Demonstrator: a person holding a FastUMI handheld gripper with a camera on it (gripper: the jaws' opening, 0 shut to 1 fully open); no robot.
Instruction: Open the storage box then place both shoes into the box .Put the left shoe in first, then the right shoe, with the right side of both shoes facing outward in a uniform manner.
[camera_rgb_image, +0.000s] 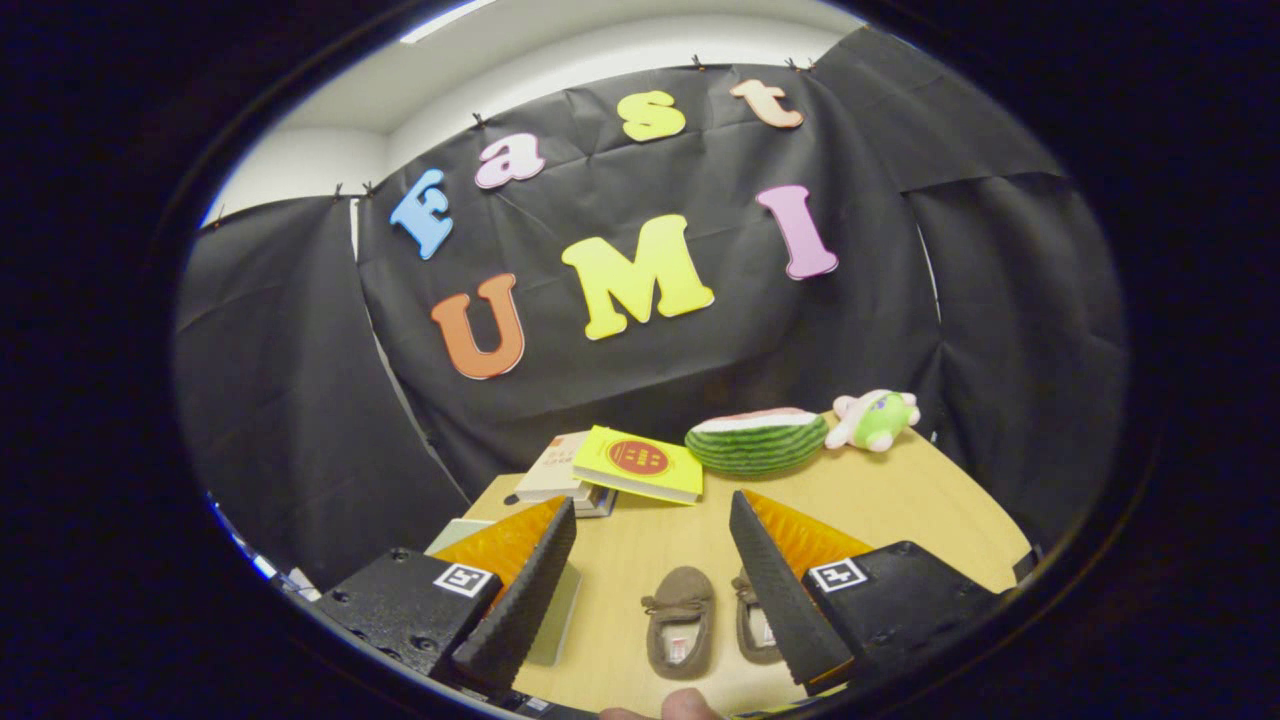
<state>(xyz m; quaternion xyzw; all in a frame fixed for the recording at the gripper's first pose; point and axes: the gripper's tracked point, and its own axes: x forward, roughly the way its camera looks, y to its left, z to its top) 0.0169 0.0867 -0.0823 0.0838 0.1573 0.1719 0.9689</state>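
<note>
Two small brown moccasin shoes lie side by side on the wooden table (900, 500), toes pointing away from me. One shoe (680, 620) is in full view between my fingers. The other shoe (752, 630) lies right beside it, partly hidden behind my right finger (780, 590). My gripper (652, 502) is held above the table and stands open, with nothing between its fingers. A pale, flat-topped thing (557, 612), possibly the storage box, sits mostly hidden behind my left finger (525, 590); I cannot tell whether it is open.
A stack of books (635, 462) with a yellow one on top lies beyond the fingers at the back. To its right are a watermelon-slice toy (757, 440) and a green and pink plush toy (875, 420). A person's fingertip (690, 705) shows just below the shoes.
</note>
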